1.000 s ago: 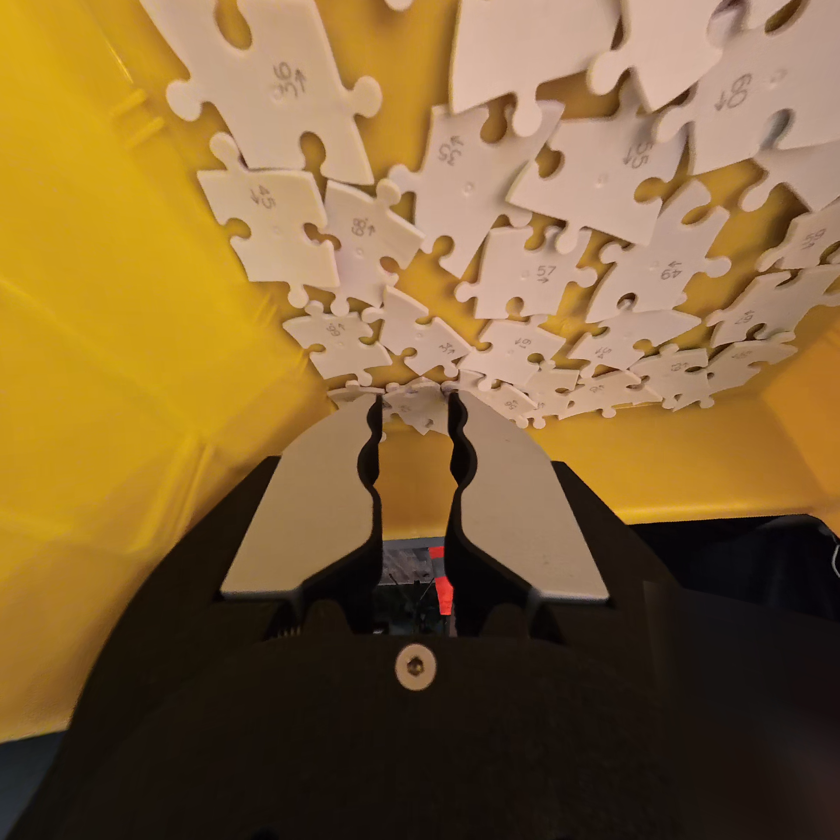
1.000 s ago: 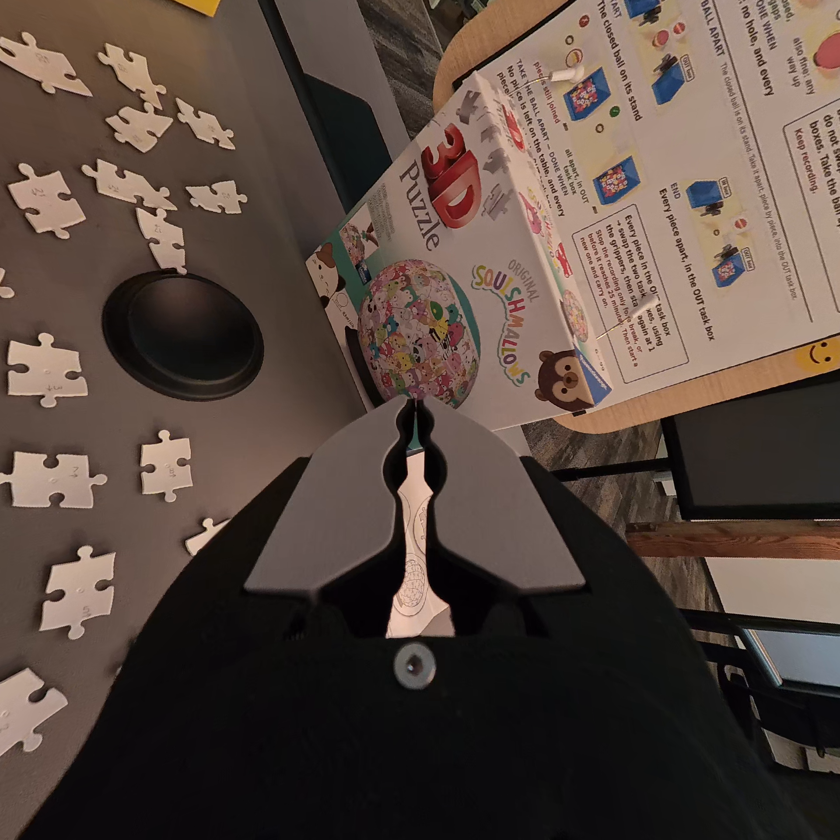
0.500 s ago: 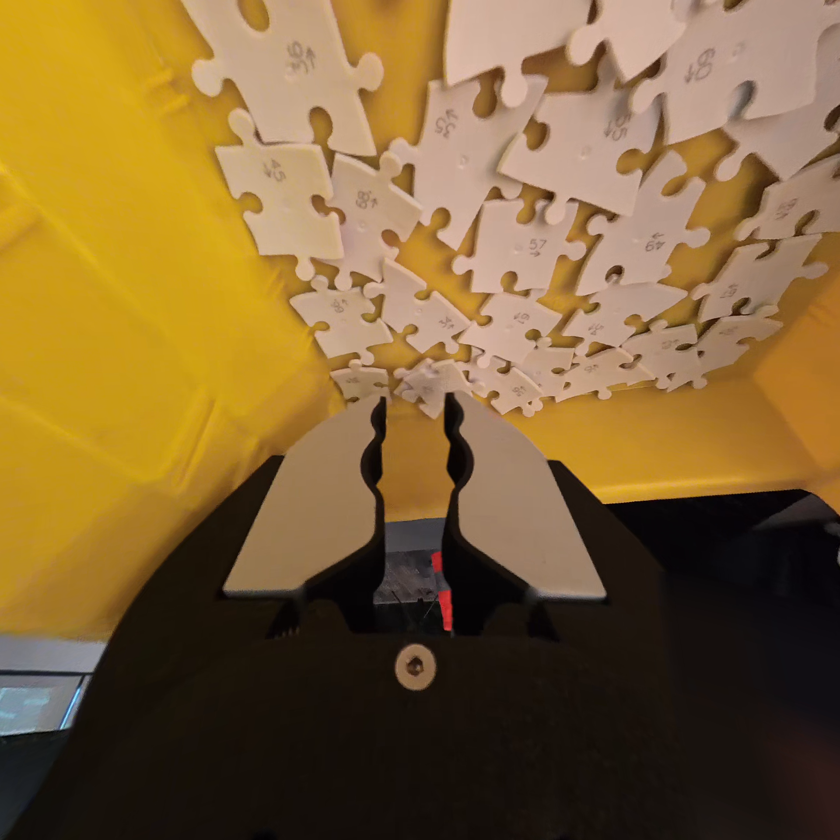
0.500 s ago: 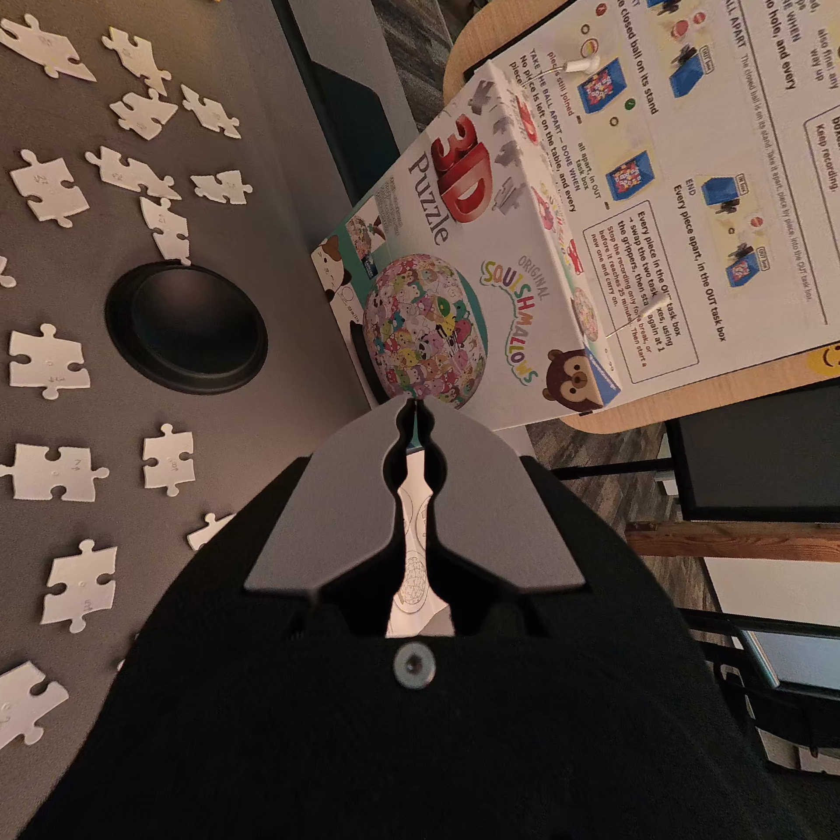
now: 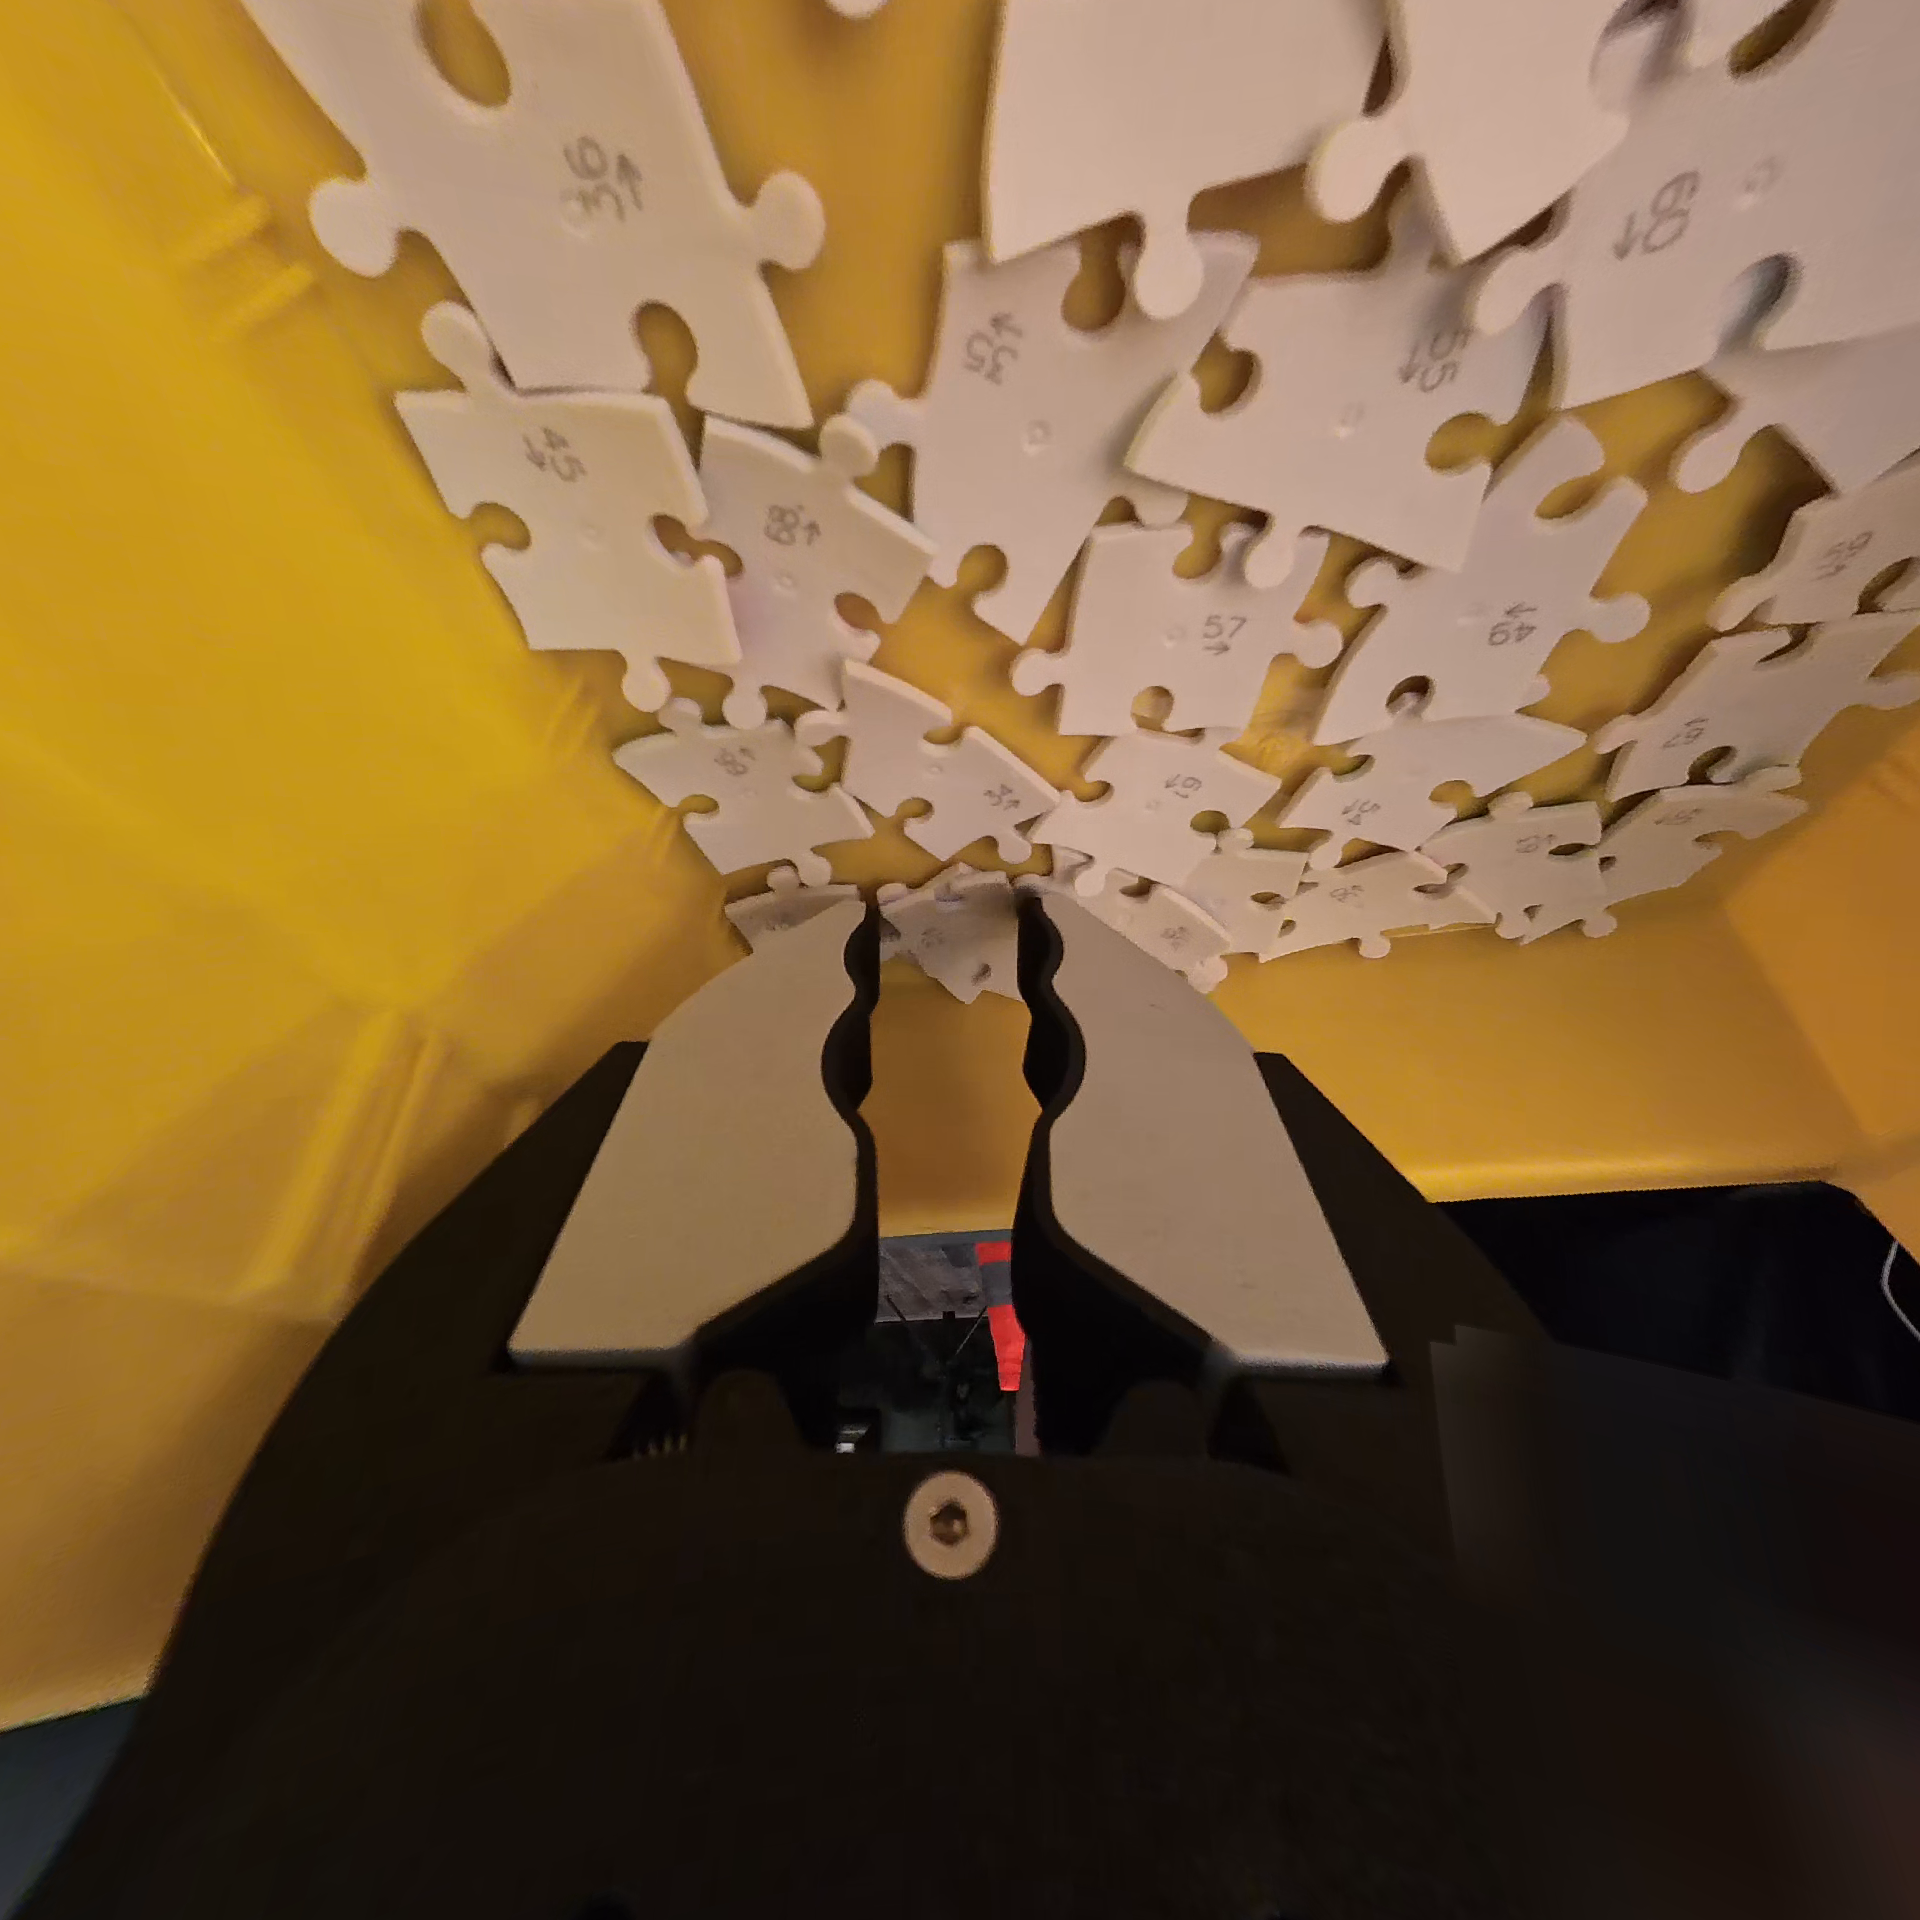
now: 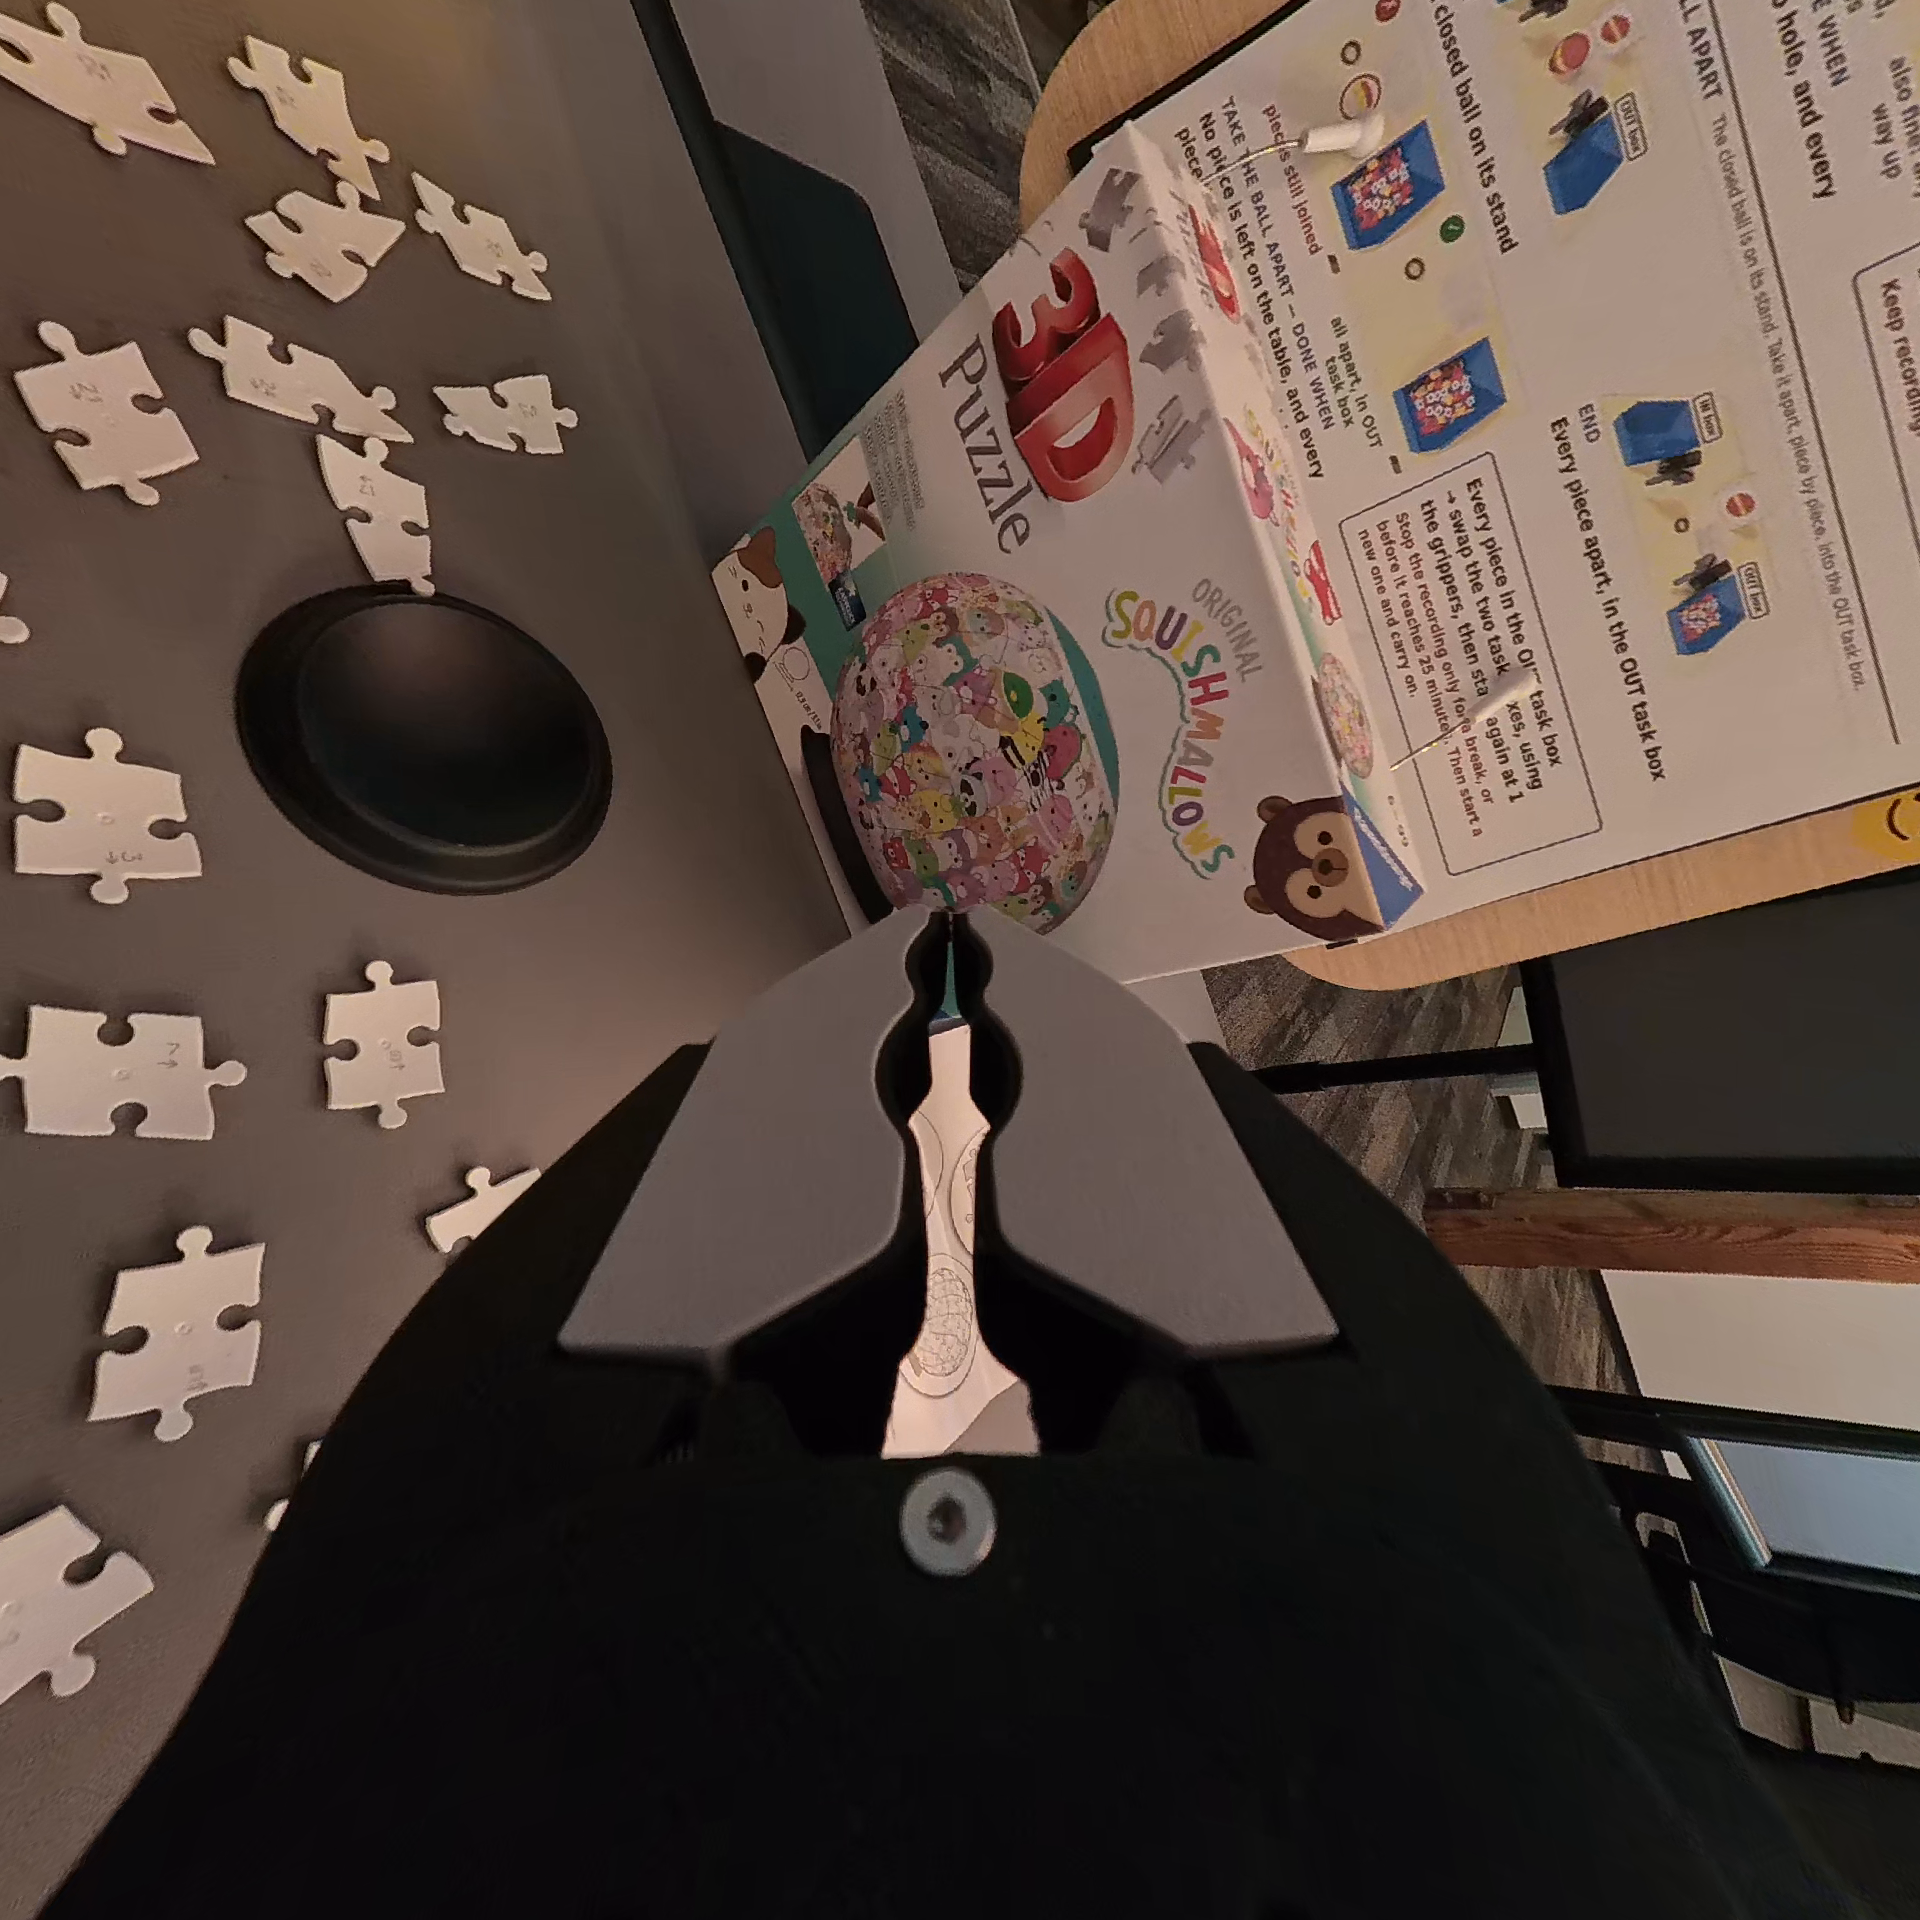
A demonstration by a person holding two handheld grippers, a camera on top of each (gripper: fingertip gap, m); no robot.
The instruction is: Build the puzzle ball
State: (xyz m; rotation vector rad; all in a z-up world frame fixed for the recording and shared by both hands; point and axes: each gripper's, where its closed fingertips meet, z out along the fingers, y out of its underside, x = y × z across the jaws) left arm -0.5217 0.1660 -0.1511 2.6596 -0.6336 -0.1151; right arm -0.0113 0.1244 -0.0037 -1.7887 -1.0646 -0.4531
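Note:
In the left wrist view my left gripper (image 5: 943, 914) is open inside a yellow box (image 5: 260, 779). Many white numbered puzzle pieces (image 5: 1195, 644) lie face down on its floor. One small piece (image 5: 956, 951) lies right at the gap between my fingertips, not gripped. In the right wrist view my right gripper (image 6: 948, 927) is shut and empty, held above the grey table's (image 6: 623, 987) right edge. A black round stand (image 6: 426, 738) sits on the table, with several white pieces (image 6: 104, 810) spread around it.
A colourful puzzle carton (image 6: 1091, 623) lies beyond the right gripper's tips, on a printed instruction sheet (image 6: 1662, 364) that covers a wooden round table. The yellow box walls close in the left gripper at left and right. Dark furniture (image 6: 1714, 1039) stands at the right. The left gripper's tips are roughly 55 centimetres from the right gripper's.
The left gripper has moved back down towards the pieces; a small piece now sits at the mouth of its open fingers. The right gripper has drifted slightly and stays shut.

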